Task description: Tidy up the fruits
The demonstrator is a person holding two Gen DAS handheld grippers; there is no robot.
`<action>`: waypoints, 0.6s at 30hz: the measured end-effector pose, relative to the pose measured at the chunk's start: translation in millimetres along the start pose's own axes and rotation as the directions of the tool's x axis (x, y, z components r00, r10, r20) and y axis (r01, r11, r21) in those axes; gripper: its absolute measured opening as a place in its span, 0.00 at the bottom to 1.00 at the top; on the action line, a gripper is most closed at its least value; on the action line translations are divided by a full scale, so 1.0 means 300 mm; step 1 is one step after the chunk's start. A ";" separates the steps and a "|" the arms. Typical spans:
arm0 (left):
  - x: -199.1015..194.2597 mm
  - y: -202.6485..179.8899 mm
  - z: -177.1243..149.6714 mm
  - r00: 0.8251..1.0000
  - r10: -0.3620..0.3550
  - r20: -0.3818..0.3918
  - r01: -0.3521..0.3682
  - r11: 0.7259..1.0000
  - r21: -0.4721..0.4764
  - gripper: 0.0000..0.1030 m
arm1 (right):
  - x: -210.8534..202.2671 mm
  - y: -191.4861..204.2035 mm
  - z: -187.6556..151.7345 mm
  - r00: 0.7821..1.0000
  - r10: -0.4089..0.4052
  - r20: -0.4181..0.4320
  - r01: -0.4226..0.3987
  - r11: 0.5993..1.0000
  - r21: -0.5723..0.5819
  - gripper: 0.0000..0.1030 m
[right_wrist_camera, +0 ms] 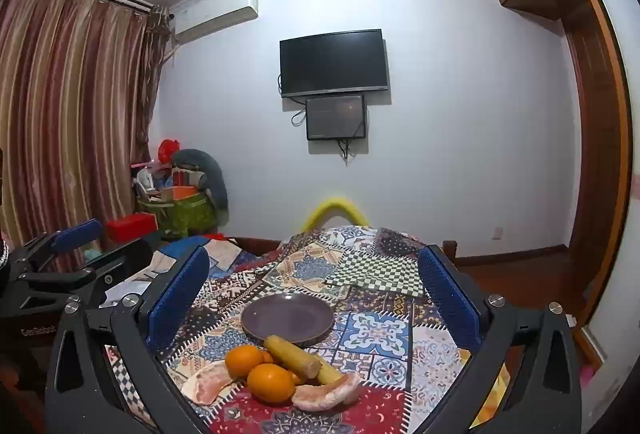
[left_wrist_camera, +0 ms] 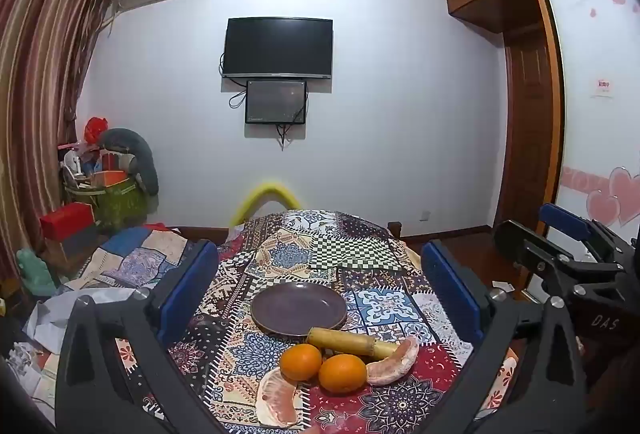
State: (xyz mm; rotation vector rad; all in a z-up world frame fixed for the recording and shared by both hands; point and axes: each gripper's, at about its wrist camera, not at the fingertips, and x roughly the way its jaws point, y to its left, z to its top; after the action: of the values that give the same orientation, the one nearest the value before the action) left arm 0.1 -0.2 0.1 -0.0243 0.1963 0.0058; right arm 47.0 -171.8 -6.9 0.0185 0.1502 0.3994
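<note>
Patchwork-covered table (left_wrist_camera: 372,254) with plate (left_wrist_camera: 298,308), fruit (left_wrist_camera: 342,373)

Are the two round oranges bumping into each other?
Touching. In the left wrist view the left orange and the right orange press side by side with no cloth showing between them.

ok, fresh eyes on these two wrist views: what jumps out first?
The fruit cluster near the table's front edge: two oranges touching, flanked by two peeled pomelo segments, with a yellowish sugarcane piece just behind. Beyond it sits an empty dark plate on the busy patchwork tablecloth. Both the left gripper and the right gripper are open, framing the scene and holding nothing.
</note>
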 end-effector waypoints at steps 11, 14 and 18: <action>-0.005 0.009 -0.001 1.000 0.001 0.013 -0.001 1.000 -0.018 1.00 | -0.002 -0.010 0.010 1.000 -0.001 -0.004 0.001 1.000 0.012 1.00; -0.005 0.010 0.000 1.000 0.000 0.014 0.000 1.000 -0.022 1.00 | -0.006 -0.008 0.012 1.000 -0.001 -0.004 0.001 1.000 0.013 1.00; -0.008 0.005 0.004 1.000 0.002 0.019 -0.002 1.000 -0.023 1.00 | -0.005 -0.003 0.004 1.000 0.000 -0.004 0.000 1.000 0.011 1.00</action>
State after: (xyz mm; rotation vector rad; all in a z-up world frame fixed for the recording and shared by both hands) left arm -2.0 1.5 1.6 -0.0467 0.1773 0.0105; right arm 46.3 -173.3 -5.7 0.0282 0.1561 0.3985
